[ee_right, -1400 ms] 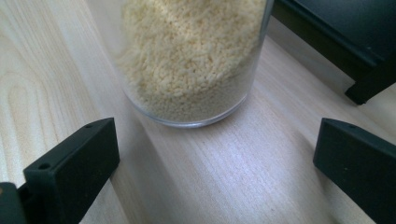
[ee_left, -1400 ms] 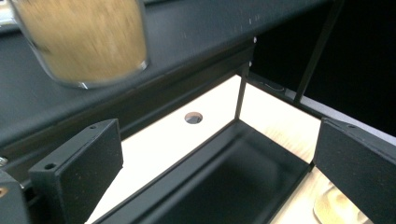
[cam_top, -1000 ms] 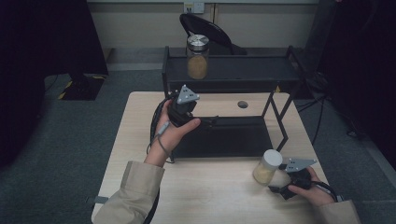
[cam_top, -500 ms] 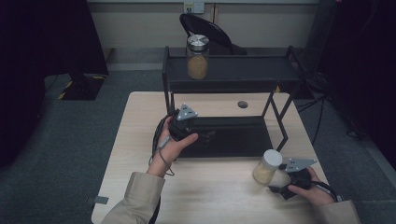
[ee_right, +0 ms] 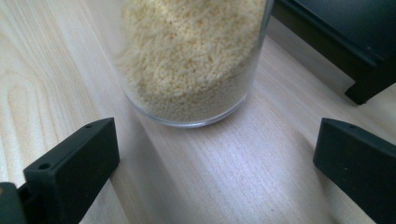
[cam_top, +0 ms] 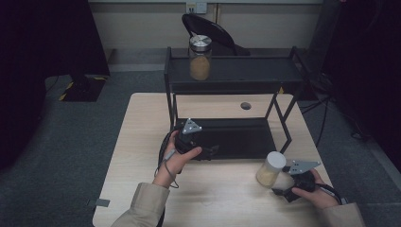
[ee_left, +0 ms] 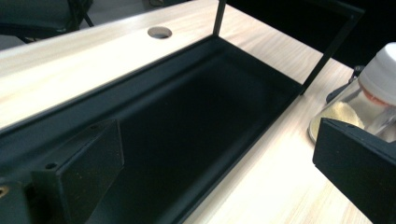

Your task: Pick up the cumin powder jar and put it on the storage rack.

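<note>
1. Black metal frames the high view: a two-tier shelf rack (cam_top: 227,75) stands on the wooden table (cam_top: 142,142). One grain-filled jar with a metal lid (cam_top: 200,57) already sits on the rack's top shelf. A second jar with a white lid (cam_top: 270,169) stands on the table just in front of the rack's lower tray, near its right end. The right gripper (cam_top: 288,187) sits just beside this jar, on the side away from the rack; the left gripper (cam_top: 191,142) hovers at the tray's left front edge.

2. Left gripper view: its jaws stand wide apart with nothing between them, aimed across the empty lower tray (ee_left: 187,121). The white-lidded jar (ee_left: 364,102) shows beyond the tray's far corner.

3. Right gripper view: the jaws are spread wide, and the jar's grain-filled base (ee_right: 191,60) rests on the table ahead of them, not yet between them and untouched; the rack's foot (ee_right: 364,88) lies just past it.

4. Judgement: roughly half done. One jar is shelved; the second has still to be gripped, lifted and set on the rack.
</note>
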The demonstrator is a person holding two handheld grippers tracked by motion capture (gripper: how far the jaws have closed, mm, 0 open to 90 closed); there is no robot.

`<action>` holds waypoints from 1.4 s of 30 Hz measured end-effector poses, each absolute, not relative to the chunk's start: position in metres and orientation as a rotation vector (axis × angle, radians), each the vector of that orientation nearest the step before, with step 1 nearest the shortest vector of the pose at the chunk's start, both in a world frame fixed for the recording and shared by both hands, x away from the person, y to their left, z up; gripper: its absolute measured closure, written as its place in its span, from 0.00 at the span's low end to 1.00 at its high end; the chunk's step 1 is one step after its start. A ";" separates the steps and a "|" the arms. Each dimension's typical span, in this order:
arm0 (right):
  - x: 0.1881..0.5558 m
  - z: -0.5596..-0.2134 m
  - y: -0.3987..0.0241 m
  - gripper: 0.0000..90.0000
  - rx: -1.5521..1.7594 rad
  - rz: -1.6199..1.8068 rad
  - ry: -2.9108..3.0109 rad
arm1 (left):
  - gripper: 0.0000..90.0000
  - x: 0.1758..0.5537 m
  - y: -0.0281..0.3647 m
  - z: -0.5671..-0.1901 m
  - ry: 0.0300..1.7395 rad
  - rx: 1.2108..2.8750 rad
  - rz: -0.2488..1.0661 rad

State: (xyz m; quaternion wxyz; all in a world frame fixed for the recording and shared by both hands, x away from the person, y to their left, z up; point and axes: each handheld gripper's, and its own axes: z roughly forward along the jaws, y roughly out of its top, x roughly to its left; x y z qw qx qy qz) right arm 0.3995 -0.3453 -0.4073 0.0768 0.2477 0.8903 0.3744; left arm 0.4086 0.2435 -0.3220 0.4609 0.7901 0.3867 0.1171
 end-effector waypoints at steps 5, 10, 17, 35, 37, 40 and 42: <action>0.399 -0.407 -0.345 0.00 0.742 1.122 2.668 | 0.02 0.407 0.242 -0.333 0.957 1.952 0.266; 0.399 -0.407 -0.345 0.00 0.742 1.122 2.668 | 0.02 0.404 0.241 -0.345 0.943 1.983 0.250; 0.399 -0.407 -0.345 0.00 0.742 1.122 2.668 | 0.02 0.397 0.243 -0.360 0.941 2.014 0.219; 0.399 -0.407 -0.345 0.00 0.742 1.122 2.668 | 0.03 0.377 0.243 -0.383 0.914 2.141 0.194; 0.399 -0.407 -0.345 0.00 0.742 1.122 2.668 | 0.03 0.374 0.245 -0.384 0.915 2.140 0.197; 0.399 -0.407 -0.345 0.00 0.742 1.122 2.668 | 0.03 0.371 0.245 -0.386 0.910 2.159 0.190; 0.399 -0.407 -0.345 0.00 0.742 1.122 2.668 | 0.03 0.369 0.244 -0.388 0.899 2.188 0.184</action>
